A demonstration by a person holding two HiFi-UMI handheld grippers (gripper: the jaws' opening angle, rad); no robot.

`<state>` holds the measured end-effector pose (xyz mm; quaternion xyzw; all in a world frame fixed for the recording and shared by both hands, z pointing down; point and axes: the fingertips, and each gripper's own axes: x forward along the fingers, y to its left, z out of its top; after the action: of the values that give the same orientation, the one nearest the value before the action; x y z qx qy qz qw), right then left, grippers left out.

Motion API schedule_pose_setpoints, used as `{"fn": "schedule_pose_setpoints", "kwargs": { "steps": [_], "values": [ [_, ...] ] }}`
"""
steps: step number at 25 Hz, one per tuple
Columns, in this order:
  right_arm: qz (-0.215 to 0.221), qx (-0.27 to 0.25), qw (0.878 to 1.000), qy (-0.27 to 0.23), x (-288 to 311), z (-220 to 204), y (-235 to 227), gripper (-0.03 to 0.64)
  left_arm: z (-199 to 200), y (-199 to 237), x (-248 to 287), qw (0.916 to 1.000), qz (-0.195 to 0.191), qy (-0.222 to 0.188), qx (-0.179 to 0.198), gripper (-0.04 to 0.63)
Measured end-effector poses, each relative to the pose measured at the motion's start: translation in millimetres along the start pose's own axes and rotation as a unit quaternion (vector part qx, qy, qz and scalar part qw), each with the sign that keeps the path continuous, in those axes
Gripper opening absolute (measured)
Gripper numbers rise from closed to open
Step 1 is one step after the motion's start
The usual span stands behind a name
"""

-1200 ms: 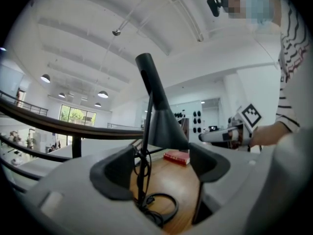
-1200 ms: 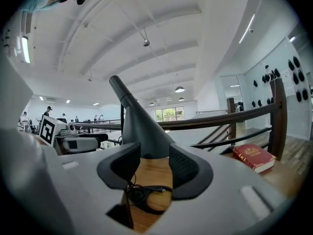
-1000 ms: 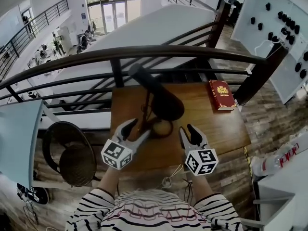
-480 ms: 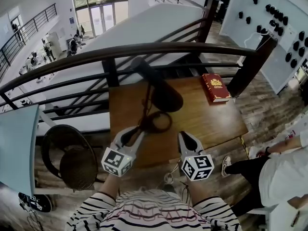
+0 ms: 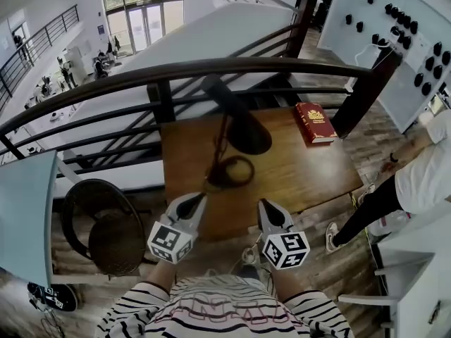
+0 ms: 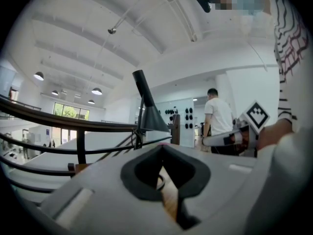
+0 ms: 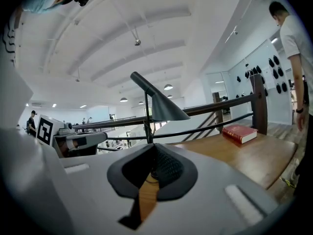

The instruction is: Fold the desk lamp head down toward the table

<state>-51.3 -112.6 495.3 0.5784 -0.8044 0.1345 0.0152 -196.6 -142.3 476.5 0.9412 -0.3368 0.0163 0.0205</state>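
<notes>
The black desk lamp [image 5: 238,127] stands on the wooden table [image 5: 303,174], its cone head tilted over the ring base [image 5: 229,172]. My left gripper [image 5: 193,203] is shut and empty at the table's front edge, short of the base. My right gripper [image 5: 267,207] is shut and empty too, to the right of the base and apart from it. In the left gripper view the shut jaws point at the lamp [image 6: 148,112], and the right gripper [image 6: 230,138] shows at the side. The right gripper view has the lamp head [image 7: 160,106] beyond its shut jaws.
A red book [image 5: 313,123] lies at the table's far right corner. A dark railing [image 5: 211,70] runs behind the table, with a drop beyond it. A round black chair [image 5: 106,227] stands left of the table. A person in a white shirt [image 5: 416,182] stands at the right.
Both grippers have drawn back from the lamp base toward the table's front edge, and their jaws have shut on nothing. The person at the right has moved.
</notes>
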Motion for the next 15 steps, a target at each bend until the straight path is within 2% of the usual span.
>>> {"fn": "schedule_pose_setpoints", "kwargs": {
  "steps": [15],
  "values": [
    [0.003, 0.005, 0.999, 0.031, -15.3, -41.9, 36.0, 0.002, -31.0, -6.1, -37.1, 0.999, 0.026, 0.029, -0.021, 0.002]
  ]
}}
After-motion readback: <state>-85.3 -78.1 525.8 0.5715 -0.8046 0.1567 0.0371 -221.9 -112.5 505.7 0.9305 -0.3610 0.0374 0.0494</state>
